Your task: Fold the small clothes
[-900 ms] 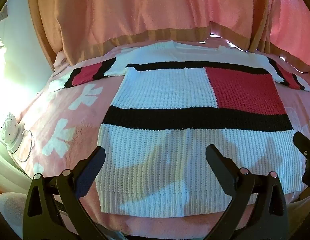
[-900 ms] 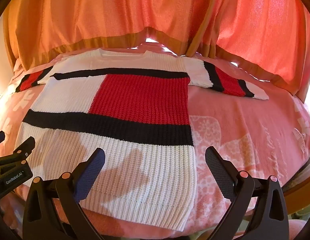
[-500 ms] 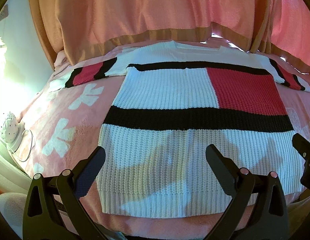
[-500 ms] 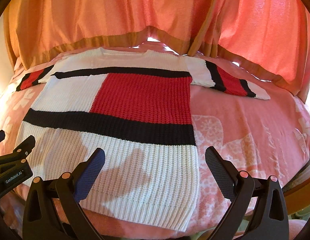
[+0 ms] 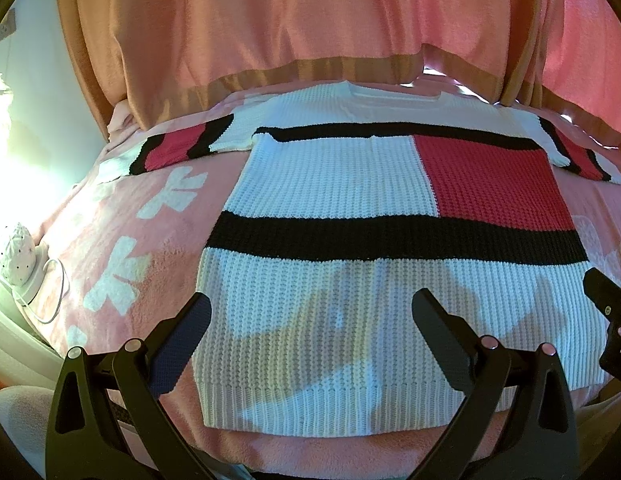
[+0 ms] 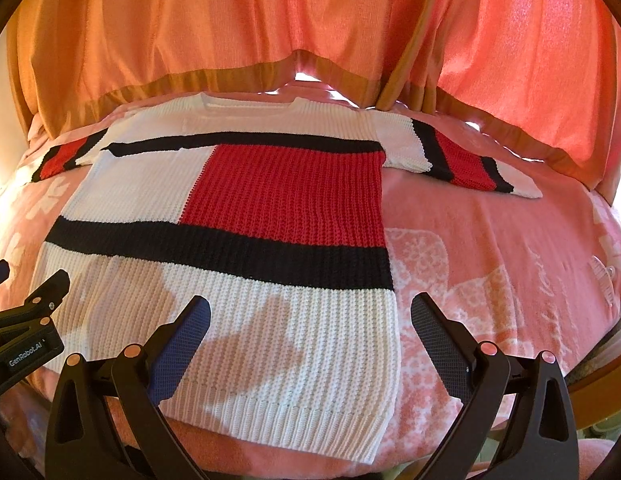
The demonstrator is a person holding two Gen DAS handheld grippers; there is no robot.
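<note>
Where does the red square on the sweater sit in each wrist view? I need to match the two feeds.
Left wrist: the red square sits right of centre, in the upper half.
Right wrist: the red square sits about centre, slightly left.
Shared landmark: the wide black band just below the square in both views.

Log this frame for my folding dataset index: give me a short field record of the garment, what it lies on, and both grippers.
garment: knit sweater, white with black bands and a red block
garment state: spread flat, unfolded, both sleeves out to the sides
surface: pink blanket with white pattern
backdrop: orange curtain behind the far edge
left gripper: jaws open, above the sweater's hem, holding nothing
right gripper: jaws open, over the hem's right corner, holding nothing
other: small white dotted object with a cord at the blanket's left edge
fold progress: not begun
</note>
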